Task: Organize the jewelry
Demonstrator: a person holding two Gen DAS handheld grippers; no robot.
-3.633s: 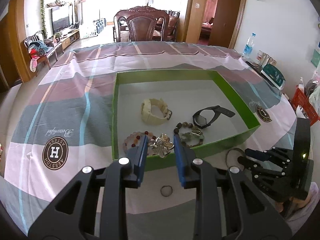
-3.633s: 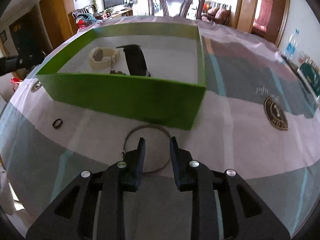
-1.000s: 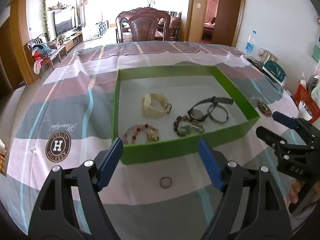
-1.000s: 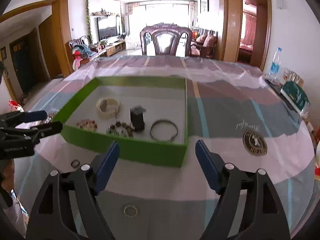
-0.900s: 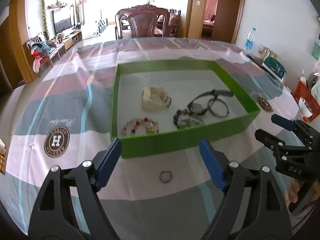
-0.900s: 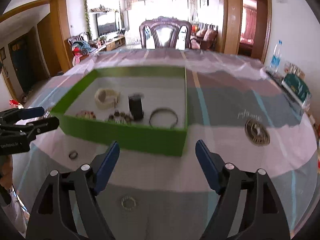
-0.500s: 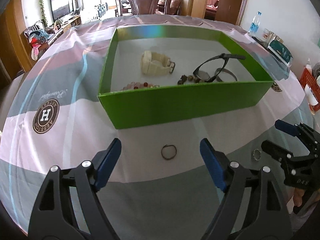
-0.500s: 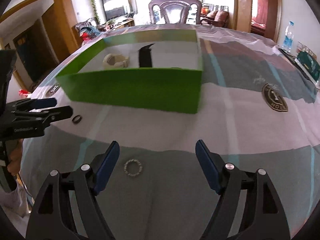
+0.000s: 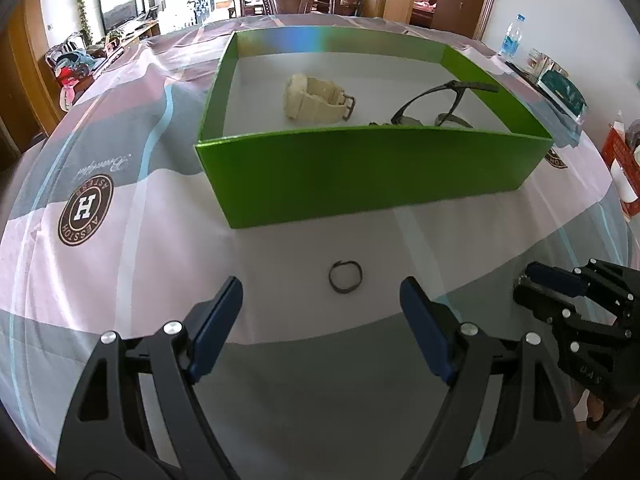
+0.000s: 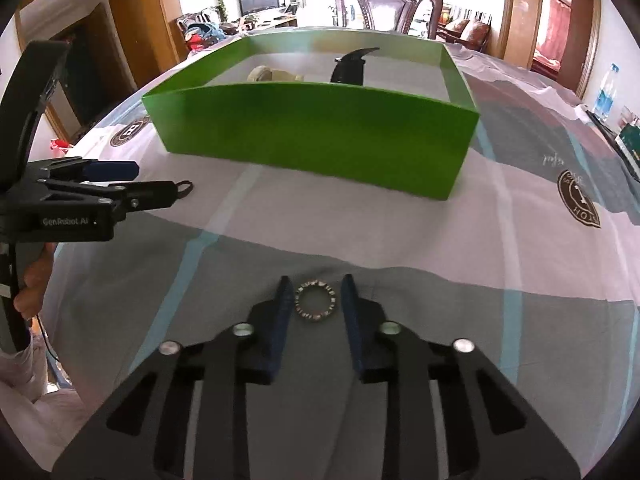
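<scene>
Right gripper point(image 10: 314, 294) half closed around beaded ring point(image 10: 315, 299) near table front edge, pads not touching yet. Ring looks tiny, light, bumpy, probably skittish on cloth; pinch across outer rim. Left gripper point(image 9: 320, 308) wide open, empty, plain ring point(image 9: 345, 276) ahead, before box point(image 9: 360, 168).

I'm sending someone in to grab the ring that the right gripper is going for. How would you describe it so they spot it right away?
Start at the green box on the striped tablecloth and come toward its near side. The beaded ring lies flat on a grey stripe between the right gripper fingers, which are not yet closed on it. Unlike the plain dark ring further left, it is silvery and studded.
</scene>
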